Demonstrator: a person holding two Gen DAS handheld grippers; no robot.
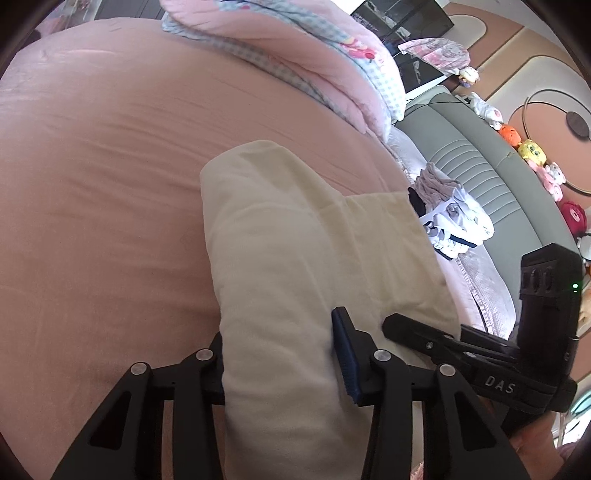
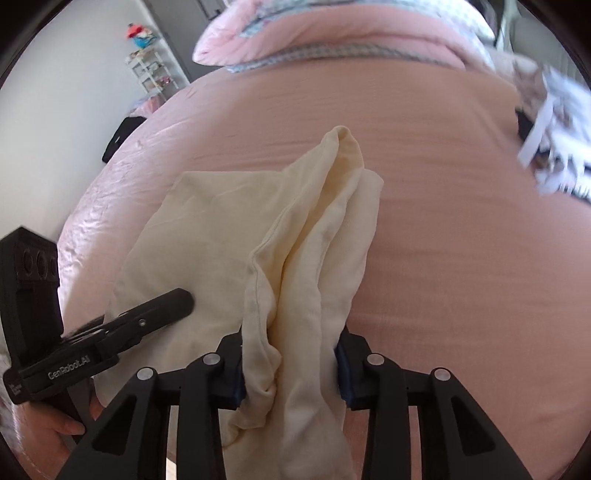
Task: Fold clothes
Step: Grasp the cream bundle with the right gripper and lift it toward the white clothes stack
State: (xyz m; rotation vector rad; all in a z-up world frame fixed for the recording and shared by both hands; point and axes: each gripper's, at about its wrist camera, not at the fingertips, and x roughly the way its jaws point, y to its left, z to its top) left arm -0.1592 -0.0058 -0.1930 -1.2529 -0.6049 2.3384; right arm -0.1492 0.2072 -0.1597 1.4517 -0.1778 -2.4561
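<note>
A cream garment (image 1: 280, 258) is laid on a pink bedsheet (image 1: 103, 184), at the near part of the bed.

Left wrist view: the left gripper (image 1: 284, 362) is seen from behind its two fingers. A thick folded band of the cream garment passes between the jaws, which are partly closed. The right pad (image 1: 345, 354) lies against the cloth; the left pad is hidden behind the fold, so full pressure on that side cannot be confirmed. The right gripper (image 1: 399, 325) is seen from outside, resting over the garment's right-hand part. Only this view shows a grey padded headboard (image 1: 472, 162), a row of plush toys (image 1: 532, 151) and a heap of white and dark clothes (image 1: 454, 221) beside the garment.

Right wrist view: the right gripper (image 2: 290, 365) is closed partway on a bunched, creased ridge of the cream garment (image 2: 310, 258), with cloth pressed between both pads and hanging below them. The left gripper (image 2: 173, 299) is seen from the side over the flat left portion of the garment. Only this view shows a white shelf unit (image 2: 155, 70) against the wall. A folded pink quilt (image 2: 332, 33) is visible in both views at the far edge of the bed.
</note>
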